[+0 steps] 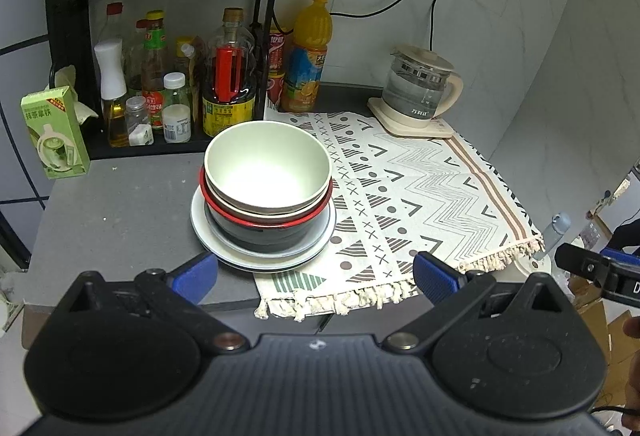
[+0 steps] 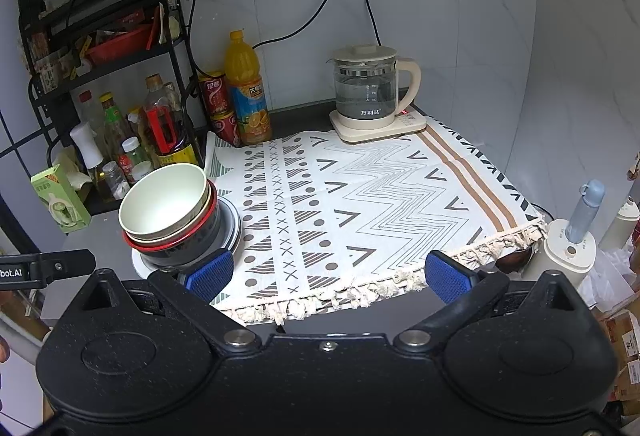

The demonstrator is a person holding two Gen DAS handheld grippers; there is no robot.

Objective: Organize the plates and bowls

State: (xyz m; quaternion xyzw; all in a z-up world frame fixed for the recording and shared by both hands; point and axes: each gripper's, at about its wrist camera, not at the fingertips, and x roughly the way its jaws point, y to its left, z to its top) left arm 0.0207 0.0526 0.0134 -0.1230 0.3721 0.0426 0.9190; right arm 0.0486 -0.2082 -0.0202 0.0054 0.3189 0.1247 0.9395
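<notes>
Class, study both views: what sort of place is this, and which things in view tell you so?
Most likely a home kitchen counter: a rack of oil and sauce bottles, an electric kettle plugged in at the wall, and stacked bowls on a plate.

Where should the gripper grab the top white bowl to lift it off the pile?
Best guess: pinch the white bowl by its near rim, one finger inside, one outside, coming down from above. It sits upright and open on the red-rimmed bowl, so the thin rim stands clear.
</notes>
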